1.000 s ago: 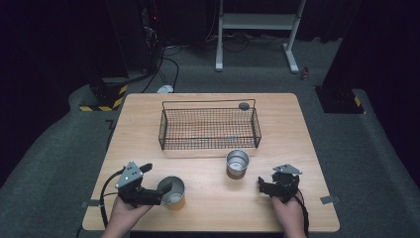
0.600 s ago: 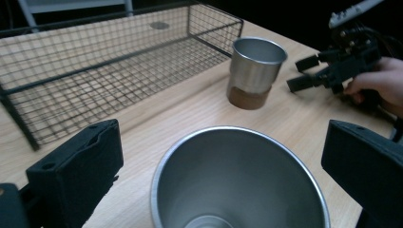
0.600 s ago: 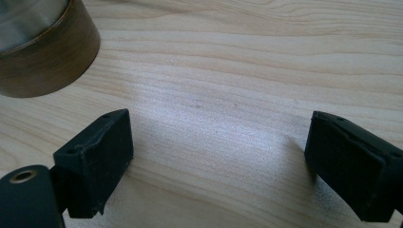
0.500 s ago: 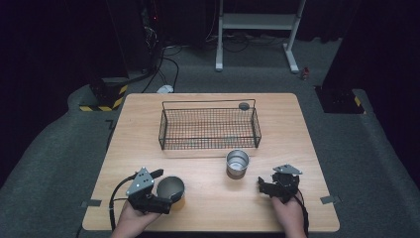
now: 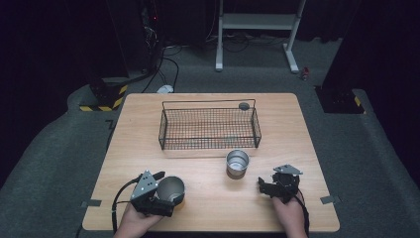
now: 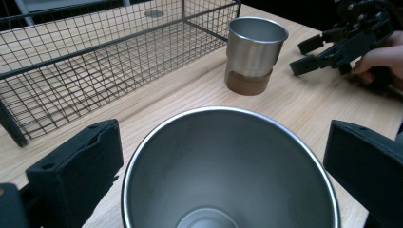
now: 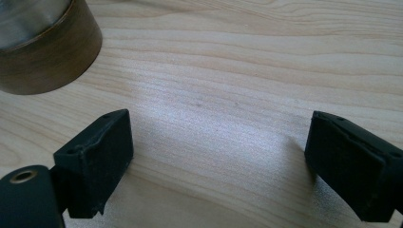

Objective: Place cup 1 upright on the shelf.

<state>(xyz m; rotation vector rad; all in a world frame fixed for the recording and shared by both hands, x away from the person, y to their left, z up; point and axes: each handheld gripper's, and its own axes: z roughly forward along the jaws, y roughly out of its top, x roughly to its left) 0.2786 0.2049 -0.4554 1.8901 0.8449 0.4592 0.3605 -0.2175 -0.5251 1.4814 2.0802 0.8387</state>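
The near steel cup [image 5: 171,190] stands upright at the desk's [image 5: 297,129] front-left, bracketed by the left gripper [image 5: 166,191], whose jaws are apart either side, not yet clamped. The wire basket [image 5: 208,128] lies toward one o'clock. The right gripper [image 5: 261,185] rests apart-jawed near the second cup [image 5: 237,163].

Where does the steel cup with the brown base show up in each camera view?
High view: the cup with the brown base stands at table centre, just before the wire basket.
Left gripper view: upper middle, right of the basket.
Right gripper view: its base at the top left corner.
Shared landmark: the wooden table.
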